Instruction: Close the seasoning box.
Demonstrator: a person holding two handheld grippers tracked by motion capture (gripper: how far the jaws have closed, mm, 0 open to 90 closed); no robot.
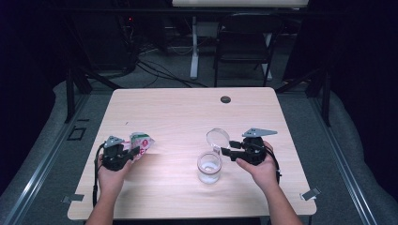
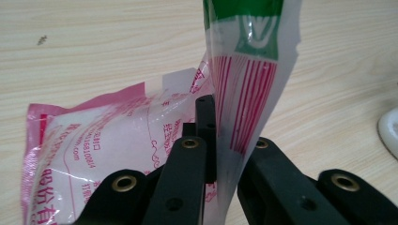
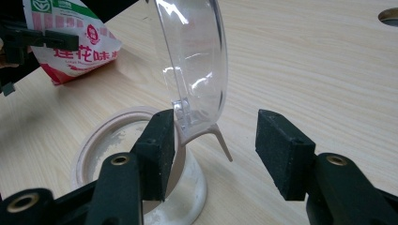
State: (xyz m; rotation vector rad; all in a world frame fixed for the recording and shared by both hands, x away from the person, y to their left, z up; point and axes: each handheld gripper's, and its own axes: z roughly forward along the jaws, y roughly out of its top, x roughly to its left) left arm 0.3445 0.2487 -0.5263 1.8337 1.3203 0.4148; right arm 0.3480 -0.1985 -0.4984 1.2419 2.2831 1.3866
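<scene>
A pink, white and green plastic bag [image 1: 142, 142] hangs off the table at the left, pinched by its edge in my left gripper [image 1: 135, 151]. The left gripper view has the black jaws [image 2: 220, 140] shut on the bag's [image 2: 108, 140] film. Right of centre stands a glass jar [image 1: 209, 167] holding white powder, with its clear hinged lid [image 1: 218, 138] swung up. My right gripper [image 1: 226, 151] sits at the jar's hinge side. In the right gripper view the gripper [image 3: 216, 150] is open. Its left pad is by the jar [image 3: 108, 140] rim below the lid [image 3: 197, 61], and its right pad is free.
A light wood table [image 1: 187, 112] has a round dark hole [image 1: 225, 99] near its far edge. A black chair [image 1: 246, 42] and cables lie on the floor behind it. The jar's white edge [image 2: 389, 131] shows at the right of the left gripper view.
</scene>
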